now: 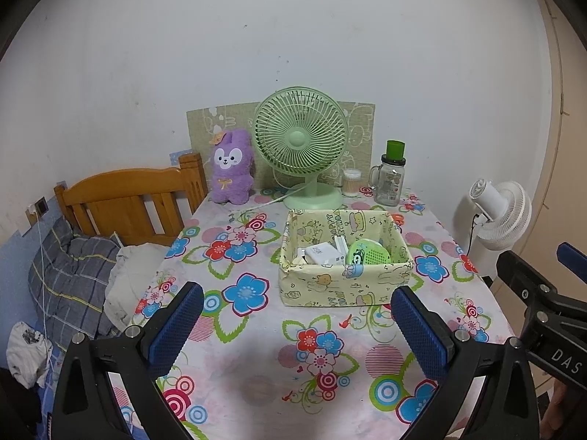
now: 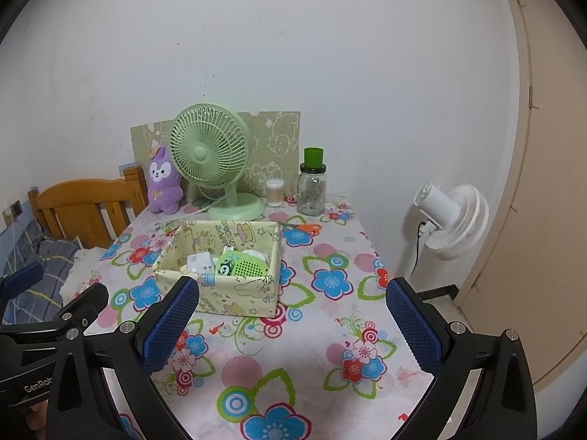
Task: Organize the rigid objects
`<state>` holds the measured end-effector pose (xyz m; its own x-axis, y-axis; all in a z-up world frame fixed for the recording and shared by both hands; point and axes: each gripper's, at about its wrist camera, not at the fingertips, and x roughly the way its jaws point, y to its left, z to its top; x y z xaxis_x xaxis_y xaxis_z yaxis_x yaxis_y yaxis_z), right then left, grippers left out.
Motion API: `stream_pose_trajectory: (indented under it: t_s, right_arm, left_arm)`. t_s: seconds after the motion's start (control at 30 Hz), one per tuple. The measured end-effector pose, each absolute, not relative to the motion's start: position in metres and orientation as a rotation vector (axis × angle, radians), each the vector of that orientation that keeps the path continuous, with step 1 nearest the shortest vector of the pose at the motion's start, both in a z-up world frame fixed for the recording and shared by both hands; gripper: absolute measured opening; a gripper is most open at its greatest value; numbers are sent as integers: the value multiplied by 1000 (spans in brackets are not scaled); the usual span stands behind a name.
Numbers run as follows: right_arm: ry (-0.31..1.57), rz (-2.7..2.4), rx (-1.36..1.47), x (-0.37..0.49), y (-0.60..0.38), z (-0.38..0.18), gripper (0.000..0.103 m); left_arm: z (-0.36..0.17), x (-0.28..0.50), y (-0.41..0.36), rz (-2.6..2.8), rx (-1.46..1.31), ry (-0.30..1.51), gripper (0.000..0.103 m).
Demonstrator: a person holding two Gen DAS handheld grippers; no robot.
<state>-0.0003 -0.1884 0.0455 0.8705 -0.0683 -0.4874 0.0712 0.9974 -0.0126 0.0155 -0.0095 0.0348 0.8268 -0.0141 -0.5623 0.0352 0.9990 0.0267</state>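
A pale yellow fabric box (image 1: 330, 289) (image 2: 234, 297) stands mid-table on the flowered cloth. Inside lie a green perforated gadget with a panda face (image 1: 368, 253) (image 2: 240, 267), a white charger block (image 1: 320, 253) (image 2: 200, 262) and other white pieces. My left gripper (image 1: 297, 326) is open and empty, above the near table in front of the box. My right gripper (image 2: 293, 322) is open and empty, near the box's front right. Orange scissors (image 2: 306, 228) (image 1: 398, 218) lie behind the box.
At the table's back stand a green desk fan (image 1: 302, 150) (image 2: 212, 161), a purple plush rabbit (image 1: 232, 168), a cotton-swab tub (image 1: 351, 182) and a glass jar with a green cup (image 1: 390, 176). A wooden bed headboard (image 1: 124, 205) is left, a white floor fan (image 2: 451, 216) right.
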Motion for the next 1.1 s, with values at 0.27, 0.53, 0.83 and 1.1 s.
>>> stream_pose_trajectory:
  t_s: [0.27,0.53,0.83,1.1]
  right_arm:
    - [503,-82,4,1,-187,45,103]
    - [484,-85,0,0,-186,48,103]
    - [474,-89,0,-1,-186,49,103]
    - [468,-91,-5,-2,-185,49,103]
  left_arm:
    - [34,14,-9,-46,10,561,103]
    - [36,12,-4,-41,4,544,103]
    - [39,9,-5,-35,8,531,103]
    - [40,8,-4,-24,16,521,103]
